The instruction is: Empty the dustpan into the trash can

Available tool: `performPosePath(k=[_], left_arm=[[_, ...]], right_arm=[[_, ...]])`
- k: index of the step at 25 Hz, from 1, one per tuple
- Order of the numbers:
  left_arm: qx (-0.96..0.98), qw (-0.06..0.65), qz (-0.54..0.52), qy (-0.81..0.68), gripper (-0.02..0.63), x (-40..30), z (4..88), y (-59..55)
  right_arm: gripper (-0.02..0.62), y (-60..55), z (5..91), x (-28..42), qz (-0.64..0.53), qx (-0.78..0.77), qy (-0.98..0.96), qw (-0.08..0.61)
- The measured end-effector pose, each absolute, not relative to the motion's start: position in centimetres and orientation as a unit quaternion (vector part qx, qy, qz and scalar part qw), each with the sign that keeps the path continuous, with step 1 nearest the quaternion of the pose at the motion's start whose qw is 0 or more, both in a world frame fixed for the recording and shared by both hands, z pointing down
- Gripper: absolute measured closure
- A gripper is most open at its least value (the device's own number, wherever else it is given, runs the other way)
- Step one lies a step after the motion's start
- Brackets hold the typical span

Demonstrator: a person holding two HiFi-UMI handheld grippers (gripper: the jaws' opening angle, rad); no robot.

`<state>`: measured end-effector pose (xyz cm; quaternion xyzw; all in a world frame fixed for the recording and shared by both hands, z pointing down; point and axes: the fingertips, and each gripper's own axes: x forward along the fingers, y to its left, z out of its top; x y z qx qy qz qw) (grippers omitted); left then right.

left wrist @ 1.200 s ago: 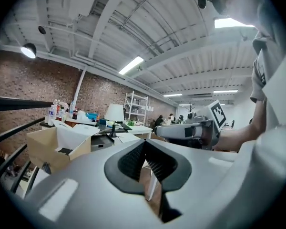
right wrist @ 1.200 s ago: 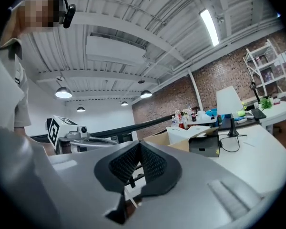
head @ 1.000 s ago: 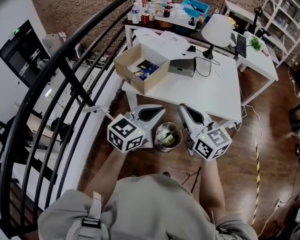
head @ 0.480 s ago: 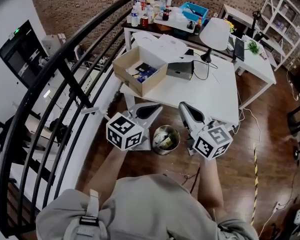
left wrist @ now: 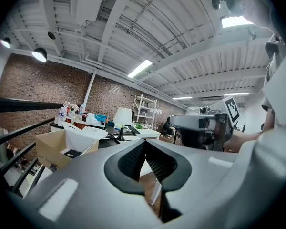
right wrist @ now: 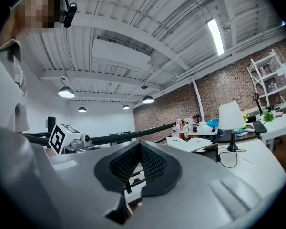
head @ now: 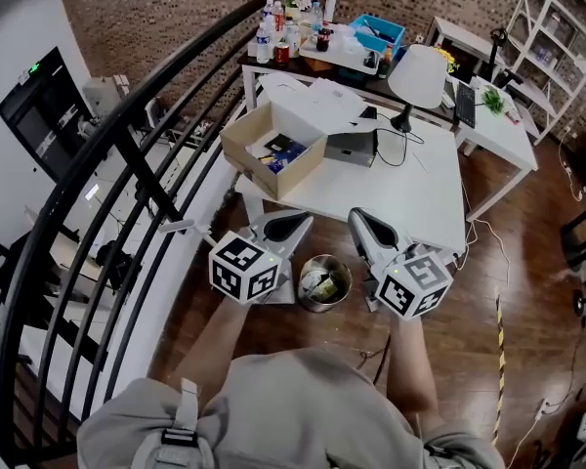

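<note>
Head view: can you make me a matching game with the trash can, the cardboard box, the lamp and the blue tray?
Things:
1. trash can
2. cardboard box
3. lamp
4. blue tray

Places or looks:
A. open, on the white table
B. down on the floor
C. has a white shade
D. far back, on the same table as the bottles

Pairs: 1-B, 2-A, 3-C, 4-D
</note>
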<state>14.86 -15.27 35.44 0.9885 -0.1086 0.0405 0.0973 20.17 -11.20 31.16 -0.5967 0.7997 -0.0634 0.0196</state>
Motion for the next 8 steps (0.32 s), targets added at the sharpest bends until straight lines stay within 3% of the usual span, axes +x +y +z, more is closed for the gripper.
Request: performPosePath(k=[8], left_arm=[[0.988,0.107,0.041,-0.108,0.600,15.23,35.86,-14.98]], right_arm=[[0.595,-10.75,30.71,20.64,-0.063,-0.600,0.797,0.029]])
